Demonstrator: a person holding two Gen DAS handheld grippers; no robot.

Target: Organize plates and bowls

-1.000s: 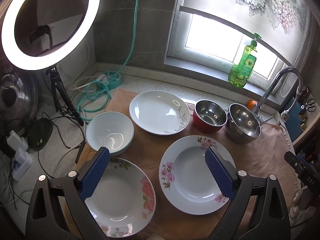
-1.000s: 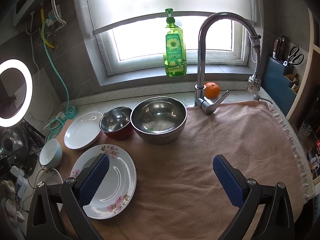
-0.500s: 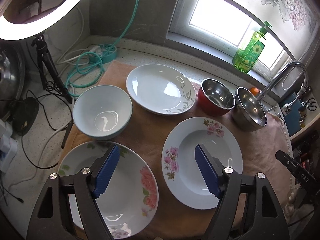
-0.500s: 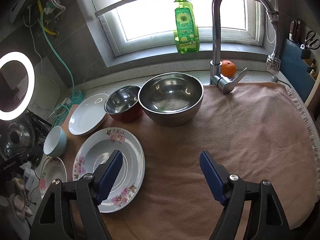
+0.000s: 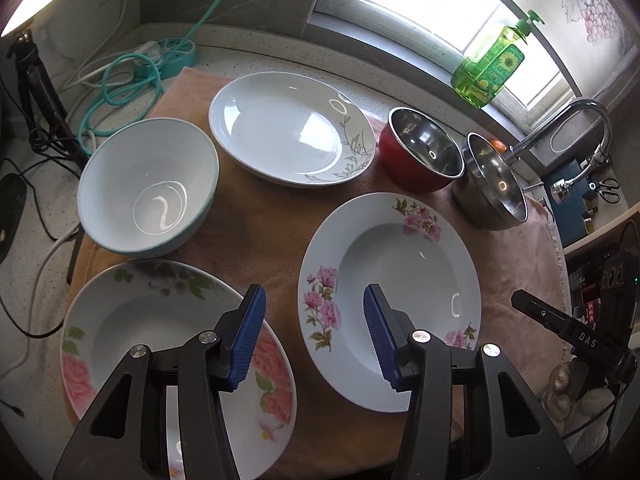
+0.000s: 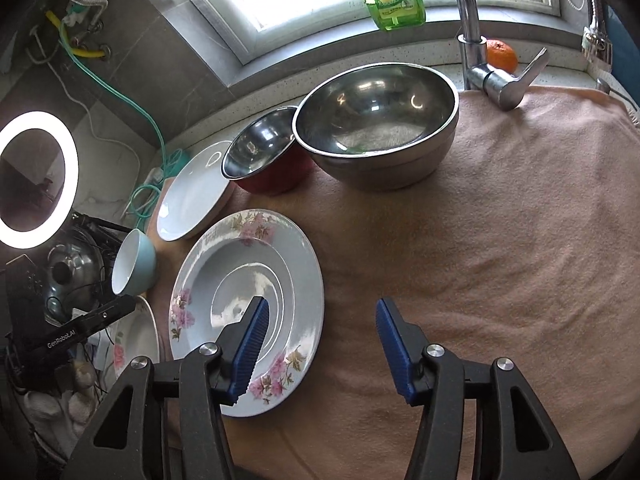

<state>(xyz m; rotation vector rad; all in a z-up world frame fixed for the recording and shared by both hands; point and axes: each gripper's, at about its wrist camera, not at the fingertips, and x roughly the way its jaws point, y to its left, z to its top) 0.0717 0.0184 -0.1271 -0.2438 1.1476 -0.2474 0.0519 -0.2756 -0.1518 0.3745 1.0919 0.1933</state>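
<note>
**A:** So I was standing right there. Both sets of tongs hung over the surface with nothing in them. The left tongs were about half open and closing on plain air, in the gap between the rose plate and the pink-flower plate. The right tongs were the same, half open and narrowing, one blue pad over that pink-flower plate's near rim and the other over bare towel.

**B:** What worried you?

**A:** The rims. Glazed, shiny, shallow — if the pads pinched only the lip, I figured a plate could tip out or skid on the cloth. And two tongs aiming near one plate could bump each other.

**B:** What else was laid out?

**A:** Everything sat separately on the towel: a pale blue bowl at the back left, a white plate with a grey leaf sprig beside it, then a red-sided steel bowl touching a larger steel bowl by the tap. Nothing was stacked yet, so I'd say the sorting had barely begun.
</note>
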